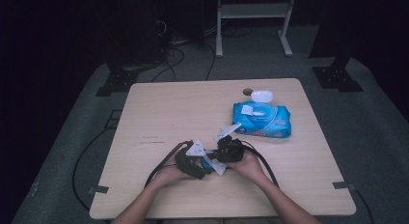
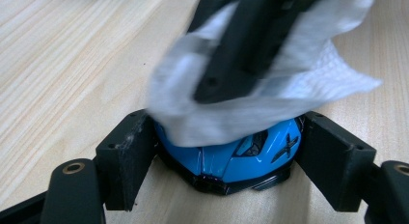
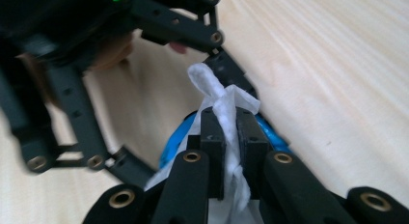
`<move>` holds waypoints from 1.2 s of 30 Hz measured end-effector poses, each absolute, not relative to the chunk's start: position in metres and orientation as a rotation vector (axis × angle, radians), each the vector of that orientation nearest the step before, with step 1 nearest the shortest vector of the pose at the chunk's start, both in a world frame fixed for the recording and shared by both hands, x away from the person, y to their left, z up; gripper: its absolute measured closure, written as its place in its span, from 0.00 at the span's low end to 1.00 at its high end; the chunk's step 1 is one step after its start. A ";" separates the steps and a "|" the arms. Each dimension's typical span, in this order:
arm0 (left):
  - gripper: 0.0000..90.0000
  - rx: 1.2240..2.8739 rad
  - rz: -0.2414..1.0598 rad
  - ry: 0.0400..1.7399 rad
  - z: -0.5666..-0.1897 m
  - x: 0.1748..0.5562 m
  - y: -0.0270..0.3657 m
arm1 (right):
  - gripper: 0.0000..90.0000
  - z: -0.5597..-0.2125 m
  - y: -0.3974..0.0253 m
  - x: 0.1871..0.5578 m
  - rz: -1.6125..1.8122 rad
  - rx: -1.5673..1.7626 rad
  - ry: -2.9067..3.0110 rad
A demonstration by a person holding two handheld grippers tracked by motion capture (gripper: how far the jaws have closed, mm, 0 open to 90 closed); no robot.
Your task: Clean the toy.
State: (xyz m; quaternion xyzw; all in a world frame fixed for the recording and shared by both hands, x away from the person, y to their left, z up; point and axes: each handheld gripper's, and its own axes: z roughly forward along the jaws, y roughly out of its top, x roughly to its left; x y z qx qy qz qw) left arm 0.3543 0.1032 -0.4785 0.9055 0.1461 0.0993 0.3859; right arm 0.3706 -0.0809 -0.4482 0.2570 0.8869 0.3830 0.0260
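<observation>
The left gripper (image 2: 226,151) holds a small blue toy car (image 2: 241,154) between its two black jaws, one pad against each flank of the car, which rests on the wooden table (image 2: 62,55). In the high view the left gripper (image 1: 193,163) lies near the table's front edge at about 6 o'clock from the table's middle, with the right gripper (image 1: 226,151) just beside it at its 3 o'clock, the two tools meeting nose to nose.

The right gripper (image 3: 230,137) has its jaws drawn narrow and pinches a white wet wipe (image 3: 226,113) between them; a twisted tail of the wipe rises above the jaw tips toward 12 o'clock. In the left gripper view the wipe (image 2: 299,79) drapes over the top of the car, the right gripper's dark jaws pressing down into it from 12 o'clock. A slice of the blue car (image 3: 176,142) shows behind the pinched wipe in the right gripper view.

Well apart, at about 2 o'clock from the grippers, a blue pack of wet wipes (image 1: 263,120) lies flat on the table (image 1: 169,108) with its white lid (image 1: 262,95) flipped open toward the far edge
</observation>
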 end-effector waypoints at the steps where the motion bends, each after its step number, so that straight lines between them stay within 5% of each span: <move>1: 0.27 2.305 0.251 0.374 -0.478 0.354 0.103 | 0.93 -0.448 -0.081 0.373 1.174 0.796 2.736; 14: 0.27 2.310 0.255 0.363 -0.478 0.355 0.103 | 0.93 -0.446 -0.101 0.378 1.182 0.858 2.672; 25: 0.27 2.312 0.252 0.365 -0.478 0.355 0.103 | 0.93 -0.445 -0.159 0.376 1.148 0.998 2.621; 36: 0.28 2.305 0.255 0.364 -0.479 0.355 0.102 | 0.93 -0.444 -0.164 0.383 1.113 0.986 2.596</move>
